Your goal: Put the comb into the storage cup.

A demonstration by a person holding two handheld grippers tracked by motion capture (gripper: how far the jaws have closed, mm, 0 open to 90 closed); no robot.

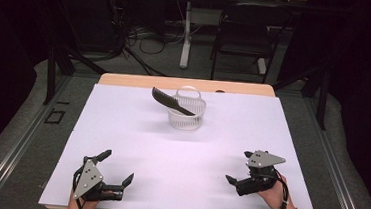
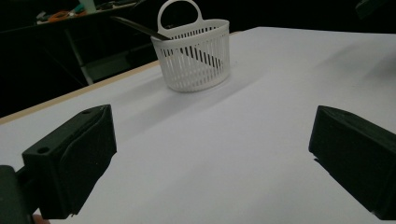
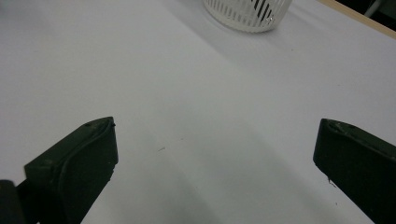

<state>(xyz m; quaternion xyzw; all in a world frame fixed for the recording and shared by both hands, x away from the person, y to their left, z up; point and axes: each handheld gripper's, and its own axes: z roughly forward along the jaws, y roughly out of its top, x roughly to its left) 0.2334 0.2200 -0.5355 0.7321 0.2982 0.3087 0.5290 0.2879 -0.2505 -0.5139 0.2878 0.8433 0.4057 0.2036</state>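
A small white slatted basket [image 1: 187, 112] with a loop handle stands on the white sheet near the table's far middle. A black comb [image 1: 171, 101] leans in it, its upper end jutting out over the left rim. The basket [image 2: 196, 58] and the comb [image 2: 140, 27] also appear in the left gripper view; the basket's base [image 3: 250, 11] sits at the top of the right gripper view. My left gripper [image 1: 117, 168] rests open near the front left edge. My right gripper [image 1: 238, 167] rests open at the front right. Both hold nothing.
The white sheet [image 1: 135, 140] covers most of a wooden table [image 1: 125, 79]. Behind the table stand a black chair [image 1: 246, 34], a white table leg [image 1: 186, 34] and loose cables on the floor. Metal rails run along both sides.
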